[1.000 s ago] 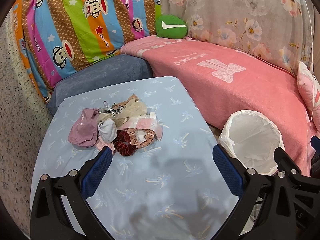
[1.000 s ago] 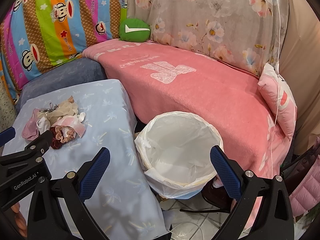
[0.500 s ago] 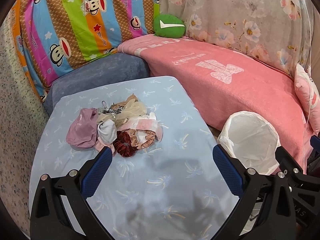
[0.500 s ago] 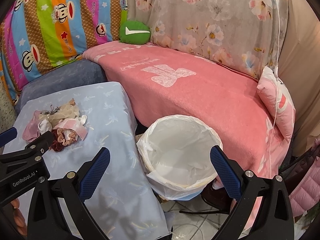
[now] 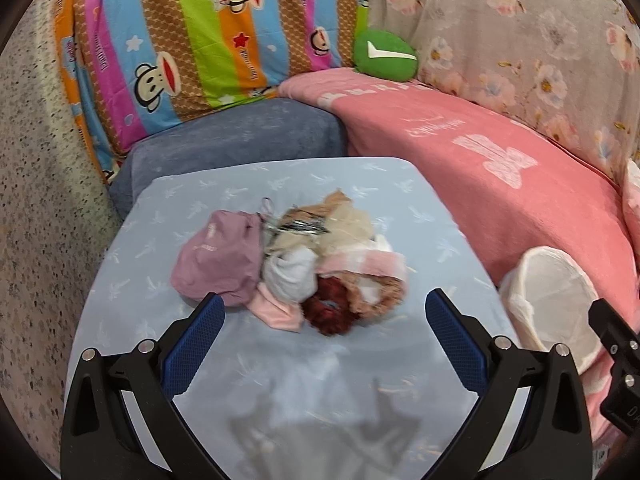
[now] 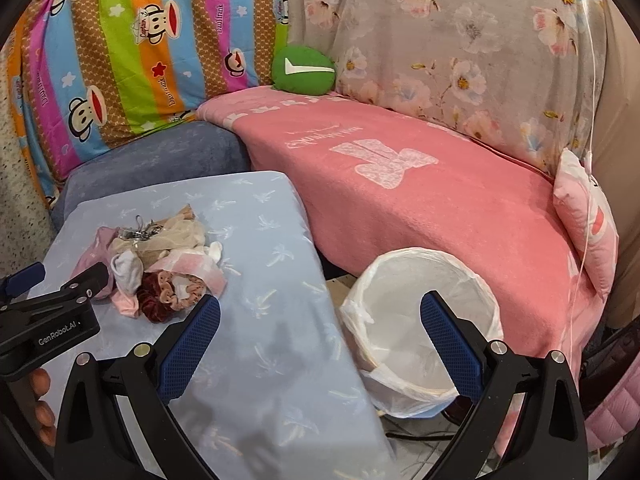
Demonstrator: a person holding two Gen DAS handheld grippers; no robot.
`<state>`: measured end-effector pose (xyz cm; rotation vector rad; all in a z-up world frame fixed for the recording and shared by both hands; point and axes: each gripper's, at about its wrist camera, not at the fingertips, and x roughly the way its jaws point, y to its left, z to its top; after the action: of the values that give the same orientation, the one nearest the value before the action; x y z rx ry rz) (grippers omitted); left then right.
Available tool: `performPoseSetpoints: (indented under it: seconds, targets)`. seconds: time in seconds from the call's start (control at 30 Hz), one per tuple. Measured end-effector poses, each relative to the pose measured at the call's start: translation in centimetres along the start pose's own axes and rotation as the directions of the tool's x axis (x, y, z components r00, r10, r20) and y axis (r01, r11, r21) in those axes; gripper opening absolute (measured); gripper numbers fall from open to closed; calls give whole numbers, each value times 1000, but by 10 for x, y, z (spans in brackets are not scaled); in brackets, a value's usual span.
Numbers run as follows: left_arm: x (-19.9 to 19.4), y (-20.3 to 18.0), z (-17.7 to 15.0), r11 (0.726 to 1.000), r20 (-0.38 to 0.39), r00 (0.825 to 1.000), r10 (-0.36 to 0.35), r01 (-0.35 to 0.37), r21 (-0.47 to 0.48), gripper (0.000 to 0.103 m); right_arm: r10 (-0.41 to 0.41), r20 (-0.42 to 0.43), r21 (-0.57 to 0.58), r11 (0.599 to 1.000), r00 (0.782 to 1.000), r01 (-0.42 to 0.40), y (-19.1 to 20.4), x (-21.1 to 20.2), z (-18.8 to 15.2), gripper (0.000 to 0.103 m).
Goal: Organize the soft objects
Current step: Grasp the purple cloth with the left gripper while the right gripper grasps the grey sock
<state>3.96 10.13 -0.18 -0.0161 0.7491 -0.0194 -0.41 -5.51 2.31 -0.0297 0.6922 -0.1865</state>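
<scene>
Left wrist view: a blue table [image 5: 280,380] is seen with a lined bin [image 5: 556,300] at 3 o'clock beside it. A pile [image 5: 296,264] of soft items is heaped mid-table, just ahead of the left gripper [image 5: 320,316] at 12 o'clock, its long axis running roughly 9 to 3 across the spread-wide, empty jaws. The right gripper [image 6: 320,320], equally wide and empty, is aimed between table edge and bin, the pile lying at its 10 o'clock; the left is judged nearer. A dark red scrunchie [image 5: 330,312] lies nearest, probably round, so no pointing direction can be told.
</scene>
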Motion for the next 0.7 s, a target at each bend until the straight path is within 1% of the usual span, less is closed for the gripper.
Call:
performPoseSetpoints:
  seconds: [0.23,0.43,0.5,0.6,0.7]
  targets:
    - [32,58,-2,996,-16,998,57,-58,-66,96,75,-11,-23,997,997,-75,54,34,6,97]
    - [67,100,-5,991,-72,994,80,-87,-102,96,101,-34,-59,993,994,-103,94,68,9,97]
    - [81,114,-6,987,-103,991,87,-100,-126,96,113,-40,-64,991,993,-115,105,78,10,97]
    - [100,134,-11,981,-144,988,56,-81,-176,96,110,-50,-70,991,993,-113,118,92,11,97]
    - [119,153,-16,967,-185,983,3,-50,-249,96,109,-61,-59,992,992,-112,127,106,12,96]
